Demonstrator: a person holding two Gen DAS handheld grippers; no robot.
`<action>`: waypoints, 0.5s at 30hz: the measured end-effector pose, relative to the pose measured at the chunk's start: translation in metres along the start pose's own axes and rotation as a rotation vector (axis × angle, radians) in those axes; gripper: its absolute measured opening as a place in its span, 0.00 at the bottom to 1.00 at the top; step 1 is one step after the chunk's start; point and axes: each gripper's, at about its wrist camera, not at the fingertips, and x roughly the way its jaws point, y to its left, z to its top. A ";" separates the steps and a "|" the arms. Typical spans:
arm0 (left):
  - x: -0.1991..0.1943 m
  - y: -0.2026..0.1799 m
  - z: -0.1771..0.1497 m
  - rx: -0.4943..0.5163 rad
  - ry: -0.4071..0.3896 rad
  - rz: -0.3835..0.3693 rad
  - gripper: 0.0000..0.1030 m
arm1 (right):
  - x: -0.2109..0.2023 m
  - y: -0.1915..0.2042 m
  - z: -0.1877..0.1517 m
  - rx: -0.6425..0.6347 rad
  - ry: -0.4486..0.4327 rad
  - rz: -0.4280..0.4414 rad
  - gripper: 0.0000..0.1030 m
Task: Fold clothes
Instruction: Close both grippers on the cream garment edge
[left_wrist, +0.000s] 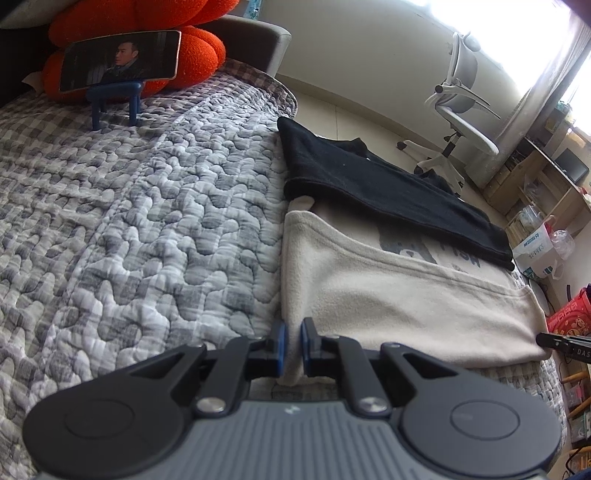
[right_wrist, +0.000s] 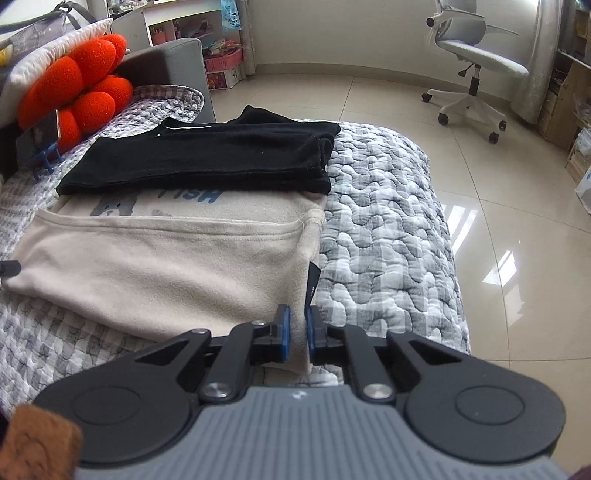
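Beige garment (left_wrist: 388, 295) pinched between both tools' pads.

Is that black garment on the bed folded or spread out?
Folded. The black fleece garment lies as a compact oblong on the cream fleece garment, with stacked layers showing at its right end.

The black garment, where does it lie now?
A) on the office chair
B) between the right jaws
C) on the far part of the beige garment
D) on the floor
C: the black garment lies folded across the far part of the beige garment, on the bed.
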 end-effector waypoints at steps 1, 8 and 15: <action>0.000 0.001 0.000 -0.002 0.001 -0.001 0.09 | 0.000 0.000 0.000 -0.001 0.001 -0.001 0.11; 0.001 -0.002 -0.001 0.011 0.001 0.009 0.09 | 0.001 0.002 -0.001 -0.018 0.004 -0.017 0.12; 0.002 -0.004 -0.001 0.033 0.002 0.020 0.10 | 0.004 0.009 -0.002 -0.058 0.006 -0.046 0.13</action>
